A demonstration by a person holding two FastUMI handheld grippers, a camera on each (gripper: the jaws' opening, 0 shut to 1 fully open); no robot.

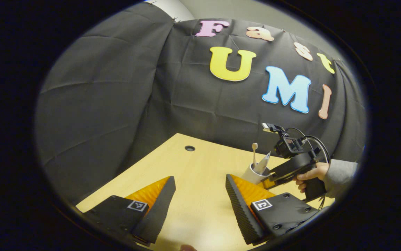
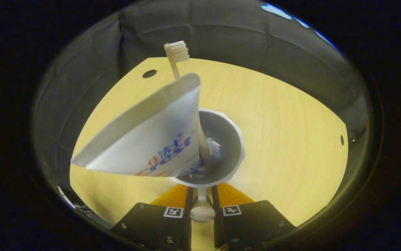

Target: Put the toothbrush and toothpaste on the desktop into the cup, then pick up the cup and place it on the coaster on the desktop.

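Right gripper view: right gripper (image 2: pixel 202 200) clamped on the handle of the cup (image 2: pixel 226 146), both fingers pressing it. Toothpaste (image 2: pixel 148 139) and toothbrush (image 2: pixel 176 55) standing inside, leaning toward the rim, above the desktop (image 2: pixel 291 122).

Left gripper view: left gripper (image 1: pixel 200 198) spread wide, holding nothing, over bare wood. Farther right, cup (image 1: pixel 252 174) beside a hand (image 1: pixel 310 174) gripping the other tool.
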